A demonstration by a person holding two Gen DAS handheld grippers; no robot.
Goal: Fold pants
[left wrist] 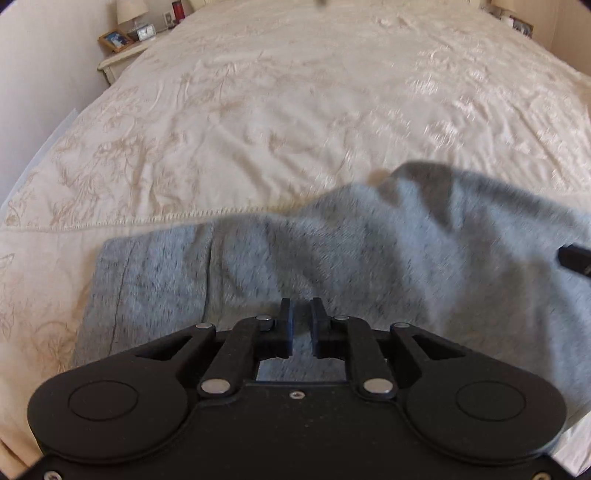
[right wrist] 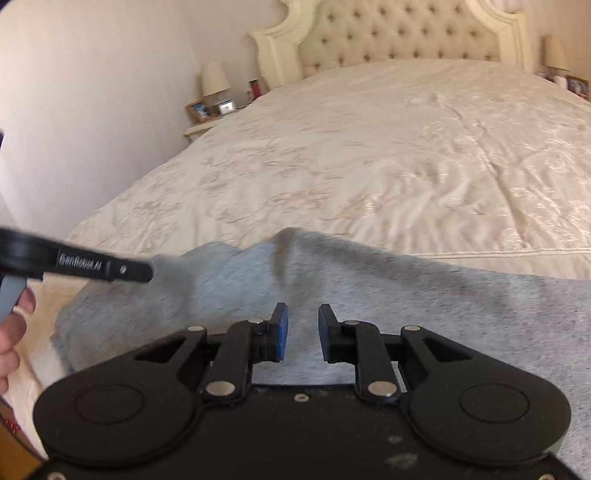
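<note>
Closest to me, my left gripper (left wrist: 302, 319) stood narrowly parted and my right gripper (right wrist: 303, 330) a little wider, both over the grey pants (left wrist: 332, 266), pads pressing nothing. Those pants lay rumpled across the near edge of the cream bed (left wrist: 277, 110), one fold raised

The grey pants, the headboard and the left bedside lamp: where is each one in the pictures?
grey pants (right wrist: 424, 295): right wrist view, flat middle of the fabric.
headboard (right wrist: 399, 33): right wrist view, tufted centre panel.
left bedside lamp (right wrist: 214, 79): right wrist view, its shade.
</note>
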